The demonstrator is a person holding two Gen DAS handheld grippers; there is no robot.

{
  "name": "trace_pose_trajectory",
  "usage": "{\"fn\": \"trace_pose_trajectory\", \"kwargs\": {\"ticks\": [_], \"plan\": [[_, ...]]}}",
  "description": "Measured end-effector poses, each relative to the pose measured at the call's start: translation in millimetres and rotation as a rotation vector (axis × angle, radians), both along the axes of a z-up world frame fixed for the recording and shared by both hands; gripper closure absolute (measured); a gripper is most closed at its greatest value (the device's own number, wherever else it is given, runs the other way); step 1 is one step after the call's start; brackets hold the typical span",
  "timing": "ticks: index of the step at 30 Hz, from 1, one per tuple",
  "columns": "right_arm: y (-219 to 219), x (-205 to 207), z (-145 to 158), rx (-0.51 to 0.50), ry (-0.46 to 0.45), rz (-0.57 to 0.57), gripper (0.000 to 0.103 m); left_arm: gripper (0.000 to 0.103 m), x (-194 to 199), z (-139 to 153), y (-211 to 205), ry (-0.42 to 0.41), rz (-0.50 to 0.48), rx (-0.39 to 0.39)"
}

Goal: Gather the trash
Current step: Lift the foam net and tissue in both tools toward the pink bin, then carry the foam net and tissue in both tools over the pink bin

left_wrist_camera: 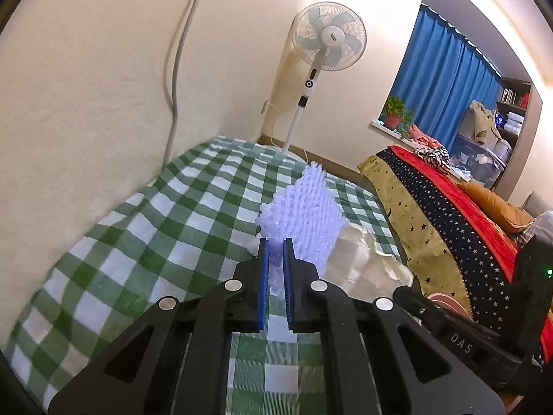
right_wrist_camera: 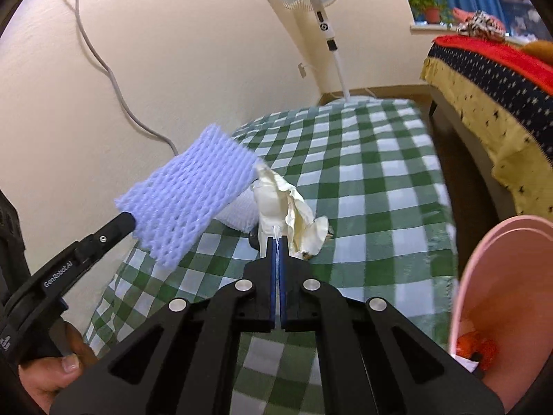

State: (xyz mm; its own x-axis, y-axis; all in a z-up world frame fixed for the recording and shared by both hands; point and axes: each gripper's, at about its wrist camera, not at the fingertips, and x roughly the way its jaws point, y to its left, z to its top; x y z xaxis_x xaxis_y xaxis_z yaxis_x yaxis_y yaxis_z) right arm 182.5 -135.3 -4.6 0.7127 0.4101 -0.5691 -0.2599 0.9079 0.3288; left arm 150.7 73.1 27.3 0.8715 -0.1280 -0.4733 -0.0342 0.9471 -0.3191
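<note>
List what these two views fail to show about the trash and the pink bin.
- Pink bin: right wrist view, cut by the frame edge; only some orange and white scraps inside are visible.
- White lump: right wrist view, mostly hidden behind the foam net and crumpled paper.
- Crumpled paper: left wrist view, partly covered by the foam net and left tool.

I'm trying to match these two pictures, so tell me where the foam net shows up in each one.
Left wrist view: the foam net is at centre, standing up from the left gripper, which is shut on it.
Right wrist view: the net is left of centre, held up over the checked cloth.
Shared landmark: the fan by the wall, top centre in both views.
</note>
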Motion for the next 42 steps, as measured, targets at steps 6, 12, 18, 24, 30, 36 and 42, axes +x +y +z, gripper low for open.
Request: {"fn": "trace_pose_trajectory", "kwargs": {"ticks": [6, 12, 18, 24, 30, 36, 42], "plan": [[-9.4, -19.7, 18.4, -0.080, -0.015, -0.040, 0.102, 0.095, -21.1, 14.2, 2.5, -0.020, 0.000, 0.007], [-29.8, -42.3, 39.2, -0.095, -0.015, -0.079, 0.102, 0.095, -38.3, 27.2, -4.5, -0.036, -0.025, 0.024], [-49.2, -63.9, 63.2, -0.125, -0.034, -0.104, 0.102, 0.095, -51.8, 33.1, -18.4, -0.043, -0.072, 0.054], [-68.6, -81.6, 86.1, -0.153, -0.069, -0.130, 0.102, 0.095, -58.8, 38.8, -32.2, -0.057, -0.107, 0.073], [-94.4, -93.7, 100.8, -0.162, -0.112, -0.175, 0.102, 0.095, -61.9, 38.8, -47.0, -0.061, -0.143, 0.101], [-128.2, -101.7, 89.2, -0.153, -0.125, -0.260, 0.102, 0.095, -62.0, 35.6, -64.2, -0.056, -0.171, 0.117], [-149.7, -103.1, 81.5, -0.158, -0.125, -0.325, 0.102, 0.095, -58.1, 28.9, -84.8, -0.048, -0.210, 0.134]]}}
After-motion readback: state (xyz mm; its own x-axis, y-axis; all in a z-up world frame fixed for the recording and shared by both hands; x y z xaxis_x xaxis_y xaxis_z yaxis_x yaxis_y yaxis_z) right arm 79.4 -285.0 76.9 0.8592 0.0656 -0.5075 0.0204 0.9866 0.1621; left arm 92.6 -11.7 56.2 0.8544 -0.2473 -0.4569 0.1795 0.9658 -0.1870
